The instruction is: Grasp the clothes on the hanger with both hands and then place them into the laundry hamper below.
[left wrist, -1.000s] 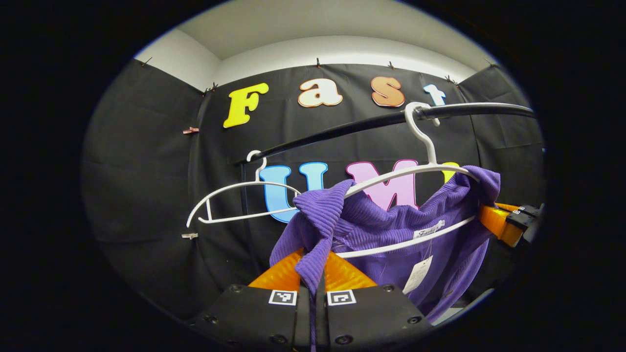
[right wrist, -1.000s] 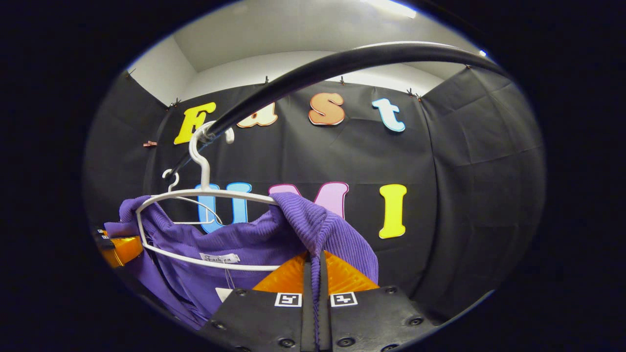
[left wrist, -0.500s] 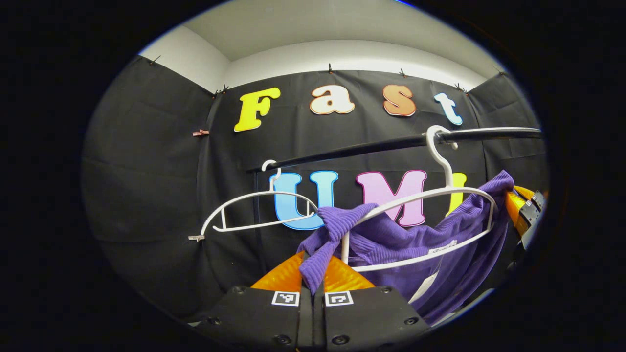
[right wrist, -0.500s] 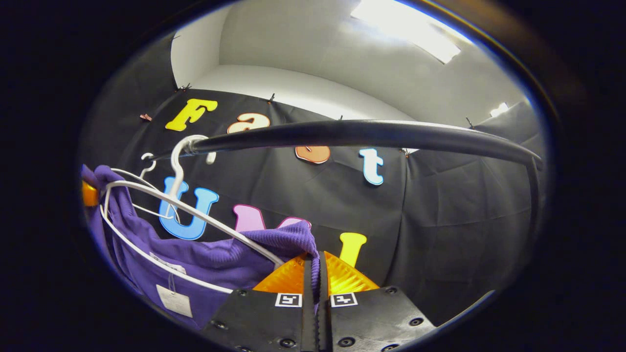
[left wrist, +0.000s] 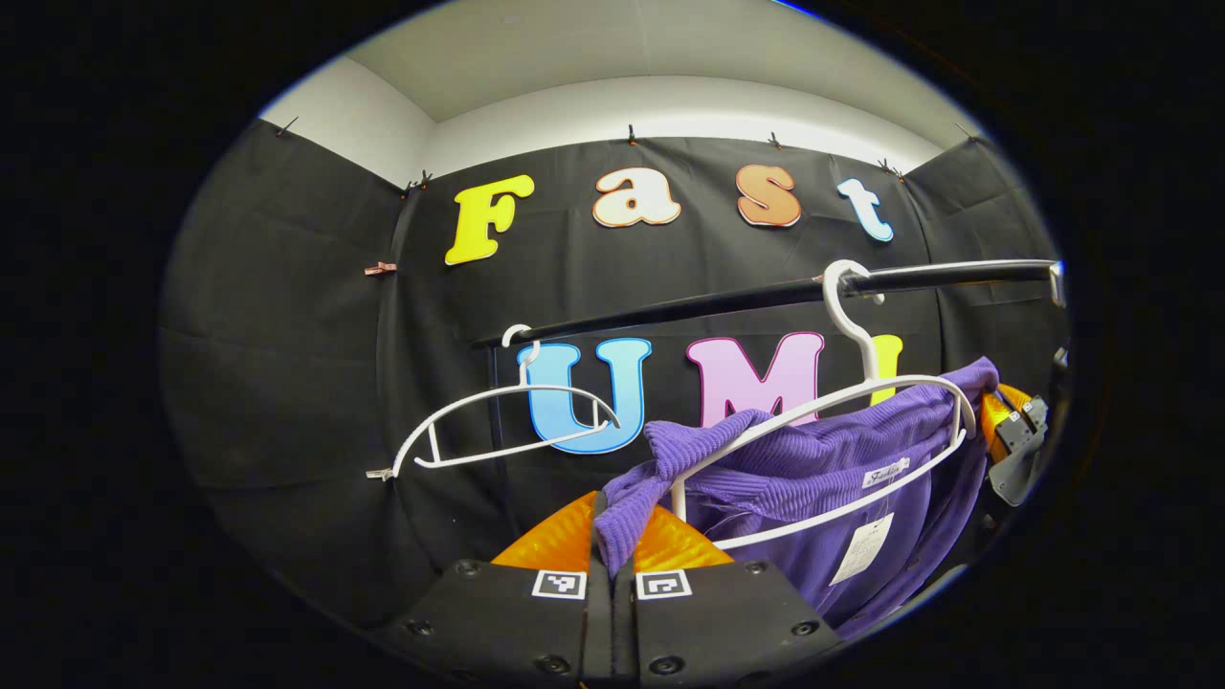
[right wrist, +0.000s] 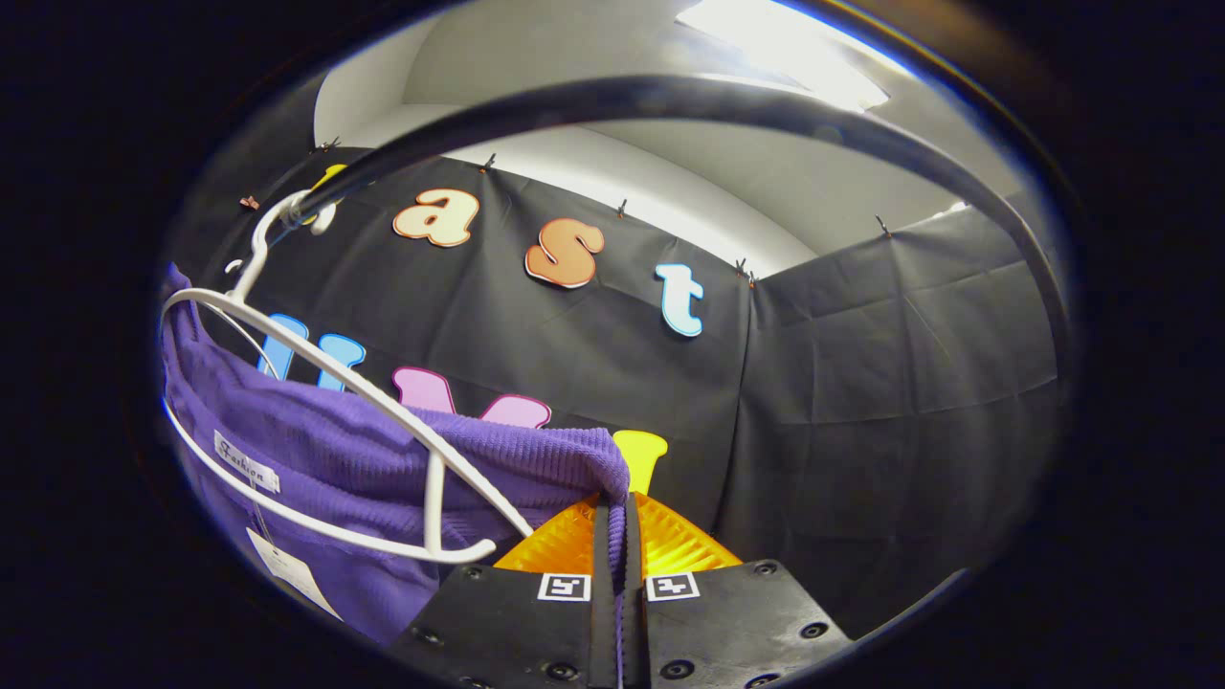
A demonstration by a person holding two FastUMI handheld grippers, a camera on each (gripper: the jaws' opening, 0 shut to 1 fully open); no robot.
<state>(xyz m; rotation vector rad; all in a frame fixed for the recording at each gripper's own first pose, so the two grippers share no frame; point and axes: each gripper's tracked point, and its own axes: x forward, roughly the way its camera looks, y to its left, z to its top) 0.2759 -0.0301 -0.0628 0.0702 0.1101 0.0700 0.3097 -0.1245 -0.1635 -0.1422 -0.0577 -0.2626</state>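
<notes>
Beyond the left tool (left wrist: 612,536) — clenched on the purple sweater (left wrist: 813,478) like the right tool (right wrist: 612,536) — hangs a bare hanger (left wrist: 498,421).

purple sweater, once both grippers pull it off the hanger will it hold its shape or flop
Likely floppy: the purple sweater already bunches where the left gripper pinches it. Its ribbed knit probably resists slipping. It may snag, since the white hanger sits inside the neckline.
</notes>
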